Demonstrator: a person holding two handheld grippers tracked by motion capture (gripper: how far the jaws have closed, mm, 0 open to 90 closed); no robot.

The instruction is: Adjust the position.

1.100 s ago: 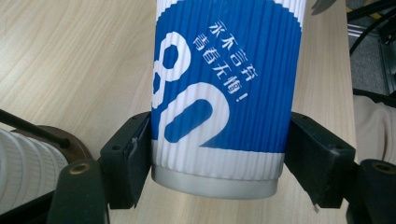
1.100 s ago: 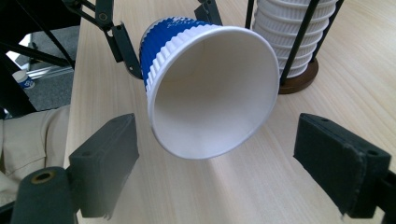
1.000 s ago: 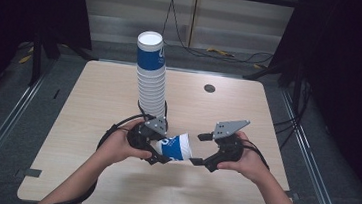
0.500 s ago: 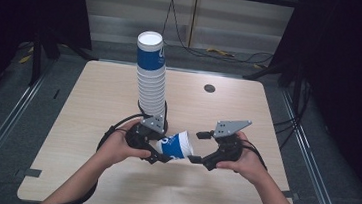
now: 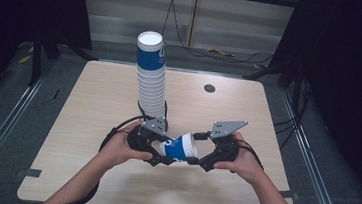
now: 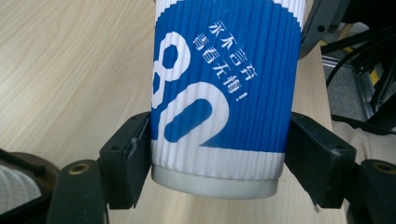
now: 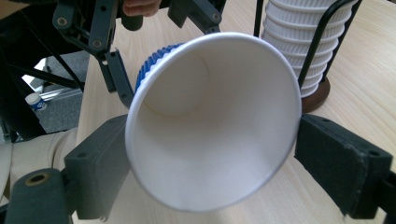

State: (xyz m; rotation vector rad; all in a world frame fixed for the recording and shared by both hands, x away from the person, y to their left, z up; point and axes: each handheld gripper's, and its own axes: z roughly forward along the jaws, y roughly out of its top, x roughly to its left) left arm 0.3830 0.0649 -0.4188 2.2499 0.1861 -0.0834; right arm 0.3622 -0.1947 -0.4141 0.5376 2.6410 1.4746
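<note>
A blue and white ribbed paper cup (image 5: 179, 147) lies on its side in the air just above the table, between my two grippers. My left gripper (image 5: 164, 153) is shut on its base end; in the left gripper view both jaws press the cup (image 6: 219, 93) just above its bottom rim. My right gripper (image 5: 197, 157) holds the open end. The right gripper view looks into the white inside of the cup (image 7: 210, 121), and both pads touch the rim.
A tall stack of matching cups (image 5: 151, 79) stands in a black wire holder on a dark round base (image 7: 313, 98), just behind my left gripper. A small dark round spot (image 5: 209, 88) marks the far side of the wooden table (image 5: 268, 115).
The right gripper has edged left, closer onto the cup's rim. The cup and the left gripper have barely shifted.
</note>
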